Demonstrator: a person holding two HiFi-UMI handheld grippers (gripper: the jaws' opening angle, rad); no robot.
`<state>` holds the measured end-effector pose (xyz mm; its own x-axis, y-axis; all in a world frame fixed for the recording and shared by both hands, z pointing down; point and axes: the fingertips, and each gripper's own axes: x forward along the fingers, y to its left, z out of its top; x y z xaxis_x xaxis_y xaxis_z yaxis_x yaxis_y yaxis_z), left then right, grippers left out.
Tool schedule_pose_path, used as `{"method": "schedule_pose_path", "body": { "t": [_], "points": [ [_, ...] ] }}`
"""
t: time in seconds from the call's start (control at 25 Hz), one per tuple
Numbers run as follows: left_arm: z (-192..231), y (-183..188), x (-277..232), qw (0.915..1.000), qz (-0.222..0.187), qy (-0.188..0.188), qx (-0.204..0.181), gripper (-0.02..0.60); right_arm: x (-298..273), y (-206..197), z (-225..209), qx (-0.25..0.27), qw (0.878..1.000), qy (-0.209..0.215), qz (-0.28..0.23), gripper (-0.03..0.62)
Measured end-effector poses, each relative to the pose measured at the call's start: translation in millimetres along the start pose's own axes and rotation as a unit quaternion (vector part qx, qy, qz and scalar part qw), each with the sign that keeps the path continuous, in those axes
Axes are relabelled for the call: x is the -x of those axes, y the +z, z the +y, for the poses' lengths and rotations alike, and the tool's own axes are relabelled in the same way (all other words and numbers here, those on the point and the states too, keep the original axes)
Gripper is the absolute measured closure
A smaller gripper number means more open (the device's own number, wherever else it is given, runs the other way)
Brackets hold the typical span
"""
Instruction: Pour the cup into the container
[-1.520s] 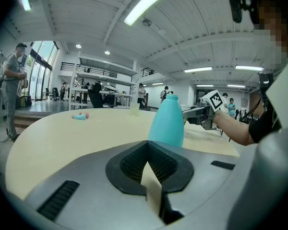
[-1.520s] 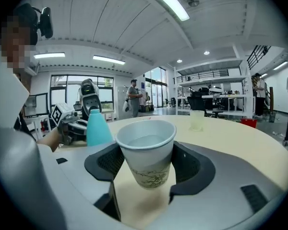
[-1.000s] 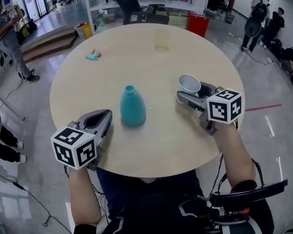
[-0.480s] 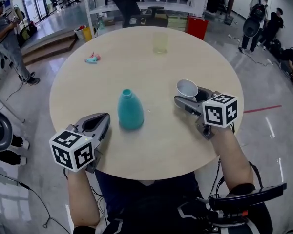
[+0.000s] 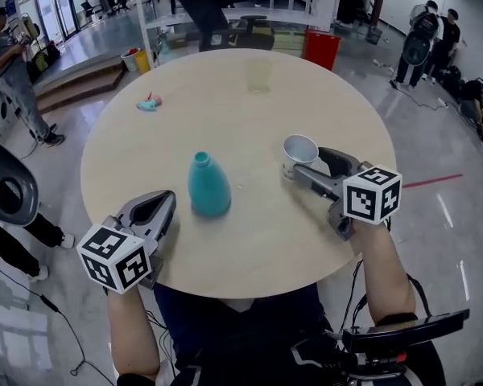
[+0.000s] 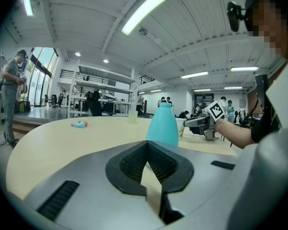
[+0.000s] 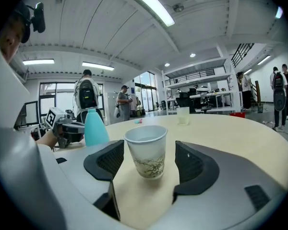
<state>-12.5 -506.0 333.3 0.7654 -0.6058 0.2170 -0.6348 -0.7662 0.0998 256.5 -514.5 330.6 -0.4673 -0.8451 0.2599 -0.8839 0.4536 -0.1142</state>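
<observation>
right gripper view: the cup [image 7: 145, 145] stands on the table [image 5: 249, 111] between the spread fingers of the right gripper [image 7: 149, 152], not touching them. fingers of the left gripper [image 6: 147, 145] are together, near the teal container [image 5: 208, 185].

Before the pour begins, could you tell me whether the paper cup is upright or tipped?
Upright: the paper cup stands on its base on the table, rim level, between the open jaws of the right gripper.
</observation>
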Motion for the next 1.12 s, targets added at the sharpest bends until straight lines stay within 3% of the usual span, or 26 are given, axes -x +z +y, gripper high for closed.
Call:
{"method": "schedule_pose_path", "body": {
  "t": [0.24,0.4,0.44,0.52,0.64,0.84,1.12],
  "points": [
    [-23.5,11.1,5.4,0.9983,-0.041,0.027,-0.03,0.58,28.3,8.1,1.4,0.009,0.999,-0.019,-0.038,0.282],
    [-55.1,17.9,23.3,0.998,-0.058,0.015,-0.021,0.58,50.1,11.2,26.5,0.007,0.998,0.002,-0.058,0.286],
    [-63.8,18.8,29.7,0.9979,-0.061,0.015,-0.018,0.58,58.3,15.8,35.1,0.013,0.997,0.005,-0.071,0.316],
    [-79.5,13.2,40.6,0.9981,-0.057,0.017,-0.013,0.58,71.3,19.9,49.4,0.027,0.995,0.005,-0.093,0.49],
    [-110.4,2.0,55.4,0.9987,-0.049,0.012,-0.011,0.58,92.0,8.9,76.0,0.015,0.995,0.022,-0.101,0.565],
    [-149.9,5.4,87.3,0.9967,-0.078,0.023,-0.01,0.58,125.8,5.5,123.5,0.026,0.993,0.046,-0.108,0.577],
    [-205.7,-12.8,136.7,0.9966,-0.073,0.021,-0.031,0.58,189.0,-16.3,177.8,0.019,0.992,0.036,-0.12,0.583]
  ]
}}
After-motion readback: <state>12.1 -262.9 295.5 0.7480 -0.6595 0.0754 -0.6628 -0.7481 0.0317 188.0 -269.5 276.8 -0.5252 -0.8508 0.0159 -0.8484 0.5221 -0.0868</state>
